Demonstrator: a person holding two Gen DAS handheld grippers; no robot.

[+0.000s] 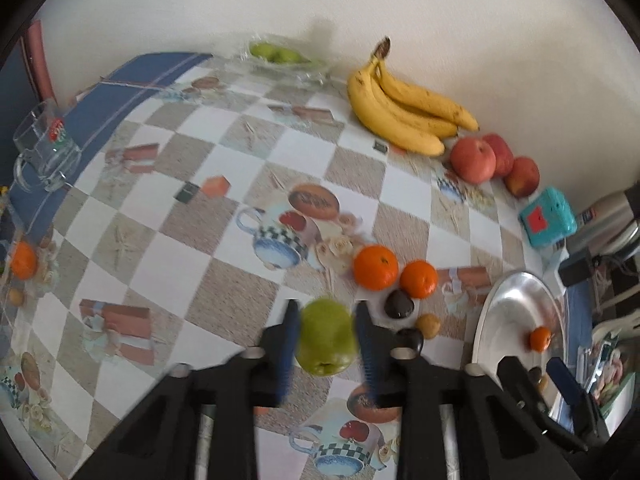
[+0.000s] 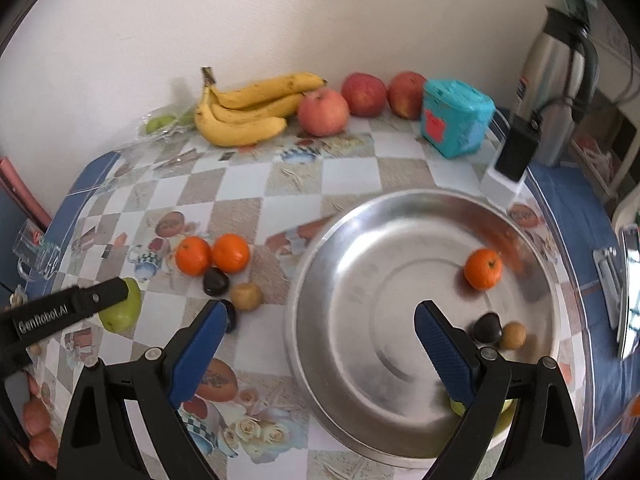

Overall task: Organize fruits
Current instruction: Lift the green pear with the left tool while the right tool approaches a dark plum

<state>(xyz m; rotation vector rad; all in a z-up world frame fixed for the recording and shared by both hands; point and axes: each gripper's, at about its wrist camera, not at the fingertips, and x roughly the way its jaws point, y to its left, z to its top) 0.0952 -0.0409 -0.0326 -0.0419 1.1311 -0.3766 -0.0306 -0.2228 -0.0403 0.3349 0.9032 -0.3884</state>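
on the checked tablecloth (image 1: 192, 216), the left gripper (image 1: 326, 344) brackets a green apple (image 1: 327, 342), its blue pads (image 1: 290, 344) at either flank; motion blur hides whether they pinch it yet or only straddle it, so i cannot tell. the apple looks firm, smooth and fairly heavy, likely slippery on its waxy skin, so the widest part, pads square on opposite sides, seems the safest hold; pressing hard could bruise it. just beyond lie two tangerines (image 1: 394, 274), a dark plum (image 1: 399, 304) and a small brown fruit (image 1: 428, 326). further right, the steel bowl (image 2: 360, 240) holds a tangerine (image 2: 483, 269) and two small fruits. the right gripper (image 2: 320, 344) hovers over the bowl's near rim, fingers spread wide and holding nothing.
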